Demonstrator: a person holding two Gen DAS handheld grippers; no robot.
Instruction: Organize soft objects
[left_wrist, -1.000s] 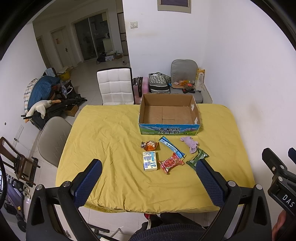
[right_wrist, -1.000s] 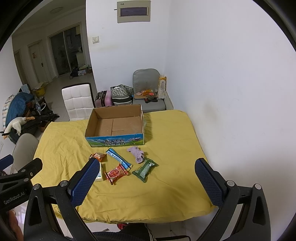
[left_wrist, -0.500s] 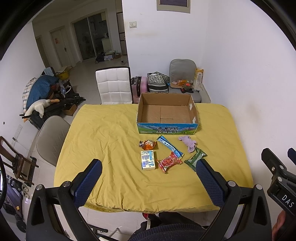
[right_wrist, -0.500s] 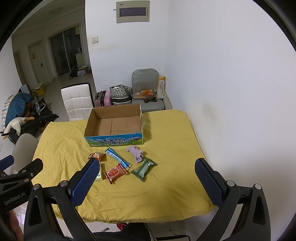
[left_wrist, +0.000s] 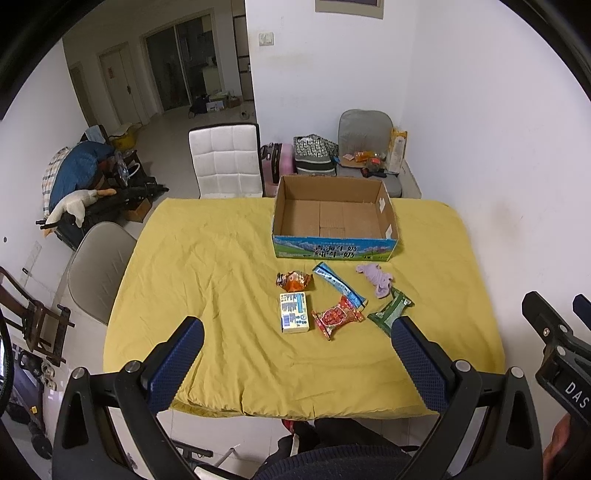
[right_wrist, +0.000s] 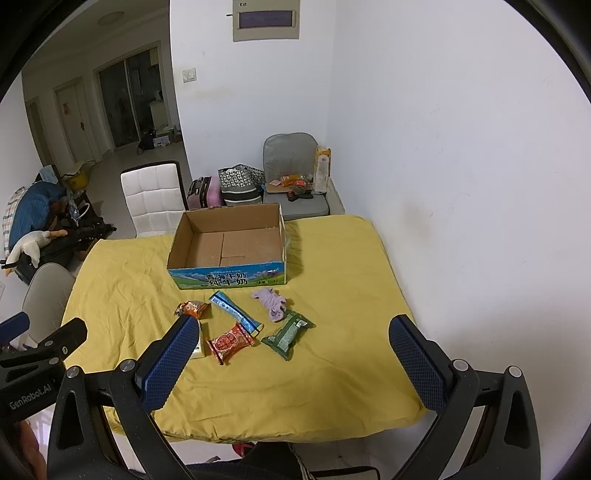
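Several soft items lie on the yellow tablecloth (left_wrist: 207, 280) in front of an open, empty cardboard box (left_wrist: 334, 218): an orange packet (left_wrist: 292, 279), a blue stick pack (left_wrist: 339, 285), a purple cloth (left_wrist: 376, 278), a green packet (left_wrist: 391, 311), a red packet (left_wrist: 337, 316) and a white-blue carton (left_wrist: 293, 312). In the right wrist view the box (right_wrist: 229, 245), purple cloth (right_wrist: 272, 301), green packet (right_wrist: 289, 333) and red packet (right_wrist: 229, 341) show too. My left gripper (left_wrist: 295, 332) and right gripper (right_wrist: 293, 330) are both open and empty, held above the table's near edge.
A white chair (left_wrist: 224, 160) stands behind the table and a grey chair (left_wrist: 99, 266) at its left. Bags and a grey seat (left_wrist: 365, 147) sit by the far wall. The white wall runs close along the table's right side.
Both grippers have drifted slightly; the table and items sit a little lower and closer in the views. Nothing was taken hold of.
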